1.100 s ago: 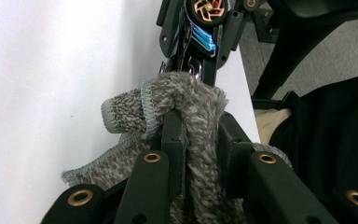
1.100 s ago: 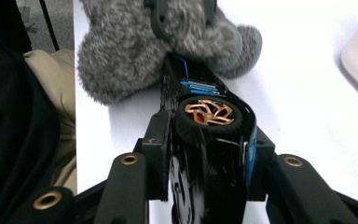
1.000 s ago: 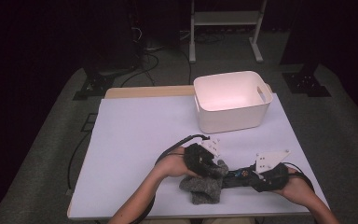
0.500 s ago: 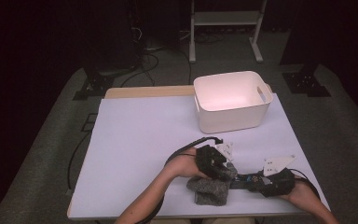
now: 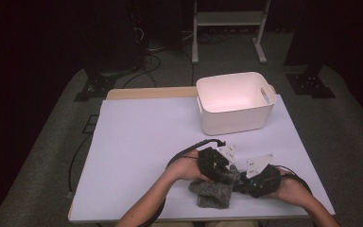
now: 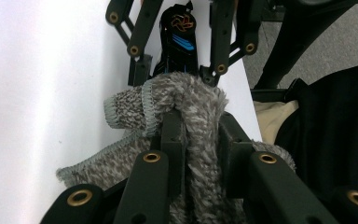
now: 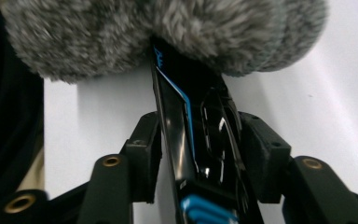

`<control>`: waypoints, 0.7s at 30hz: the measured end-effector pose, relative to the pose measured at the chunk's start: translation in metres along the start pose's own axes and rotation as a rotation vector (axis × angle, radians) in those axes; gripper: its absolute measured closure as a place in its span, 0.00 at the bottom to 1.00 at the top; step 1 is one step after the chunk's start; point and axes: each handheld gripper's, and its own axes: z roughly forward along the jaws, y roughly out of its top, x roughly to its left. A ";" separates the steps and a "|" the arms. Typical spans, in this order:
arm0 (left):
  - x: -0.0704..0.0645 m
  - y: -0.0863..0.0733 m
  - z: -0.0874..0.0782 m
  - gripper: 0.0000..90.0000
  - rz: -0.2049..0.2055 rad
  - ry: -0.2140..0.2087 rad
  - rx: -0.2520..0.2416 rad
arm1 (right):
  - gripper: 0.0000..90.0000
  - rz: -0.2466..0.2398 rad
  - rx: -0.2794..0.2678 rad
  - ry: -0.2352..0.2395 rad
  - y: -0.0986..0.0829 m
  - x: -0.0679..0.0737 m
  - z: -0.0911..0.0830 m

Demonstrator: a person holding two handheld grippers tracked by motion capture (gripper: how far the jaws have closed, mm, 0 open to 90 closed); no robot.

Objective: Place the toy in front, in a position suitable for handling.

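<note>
white bin (image 5: pixel 235 101) on table (image 5: pixel 137 151), far edge

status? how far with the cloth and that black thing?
Done: both grips set. Left gripper pinches the grey cloth; right gripper clamps the black object. In hand: cloth wraps the object's far end, likely wiping. Left: the white bin holds nothing yet.
</note>
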 end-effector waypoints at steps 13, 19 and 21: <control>-0.008 -0.022 -0.037 0.84 -0.019 0.038 0.000 | 0.62 -0.047 -0.036 0.060 0.029 -0.003 0.017; -0.010 -0.029 -0.044 0.84 -0.036 0.049 0.005 | 0.62 -0.068 -0.070 0.083 0.053 -0.005 0.031; -0.009 -0.035 -0.043 0.84 -0.038 0.067 0.033 | 0.62 -0.075 -0.063 0.095 0.062 -0.005 0.040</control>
